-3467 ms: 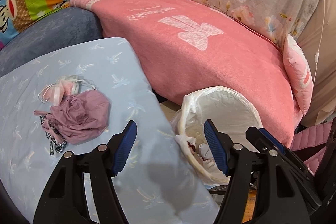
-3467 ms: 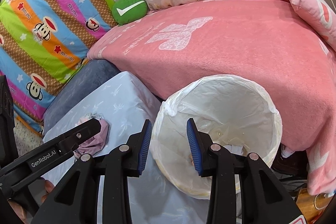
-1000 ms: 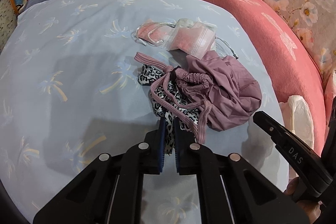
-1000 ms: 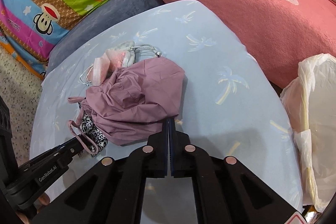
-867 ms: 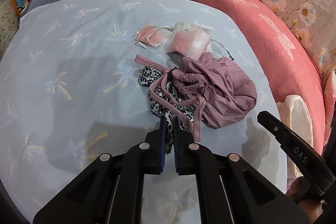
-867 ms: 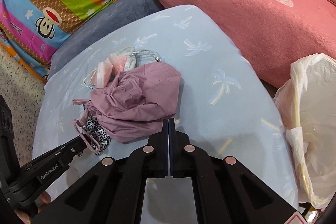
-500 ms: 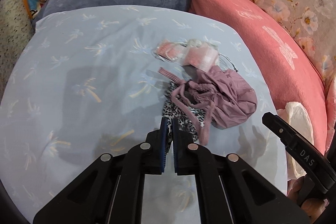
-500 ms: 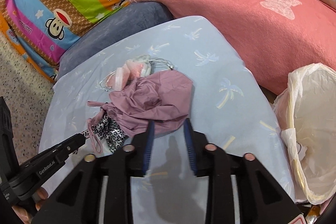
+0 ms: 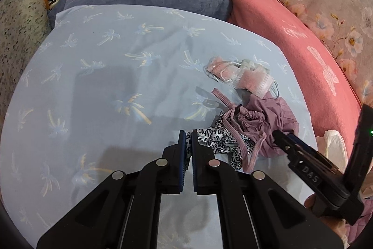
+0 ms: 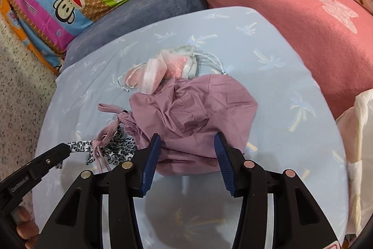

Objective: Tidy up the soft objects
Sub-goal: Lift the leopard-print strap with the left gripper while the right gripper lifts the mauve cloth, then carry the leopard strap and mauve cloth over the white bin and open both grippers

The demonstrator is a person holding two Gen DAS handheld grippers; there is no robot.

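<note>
Right gripper (image 10: 185,161) jaws just opened off mauve pouch (image 10: 193,113); left gripper (image 9: 188,144) clamped on leopard strip (image 9: 216,141), dragging it out. Both limp, light; I'd pinch bunched folds.

The mauve drawstring pouch (image 10: 193,113) is thin, matt, crinkled cloth with ribbed woven cords. At its nine o'clock the leopard-print strip (image 9: 216,139) looks silky with a slight sheen. At its twelve o'clock lies a clear glossy plastic bag (image 10: 160,71). The pale blue sheet (image 9: 93,90) is smooth cotton; the pink blanket (image 10: 303,22) is fuzzy fleece.
</note>
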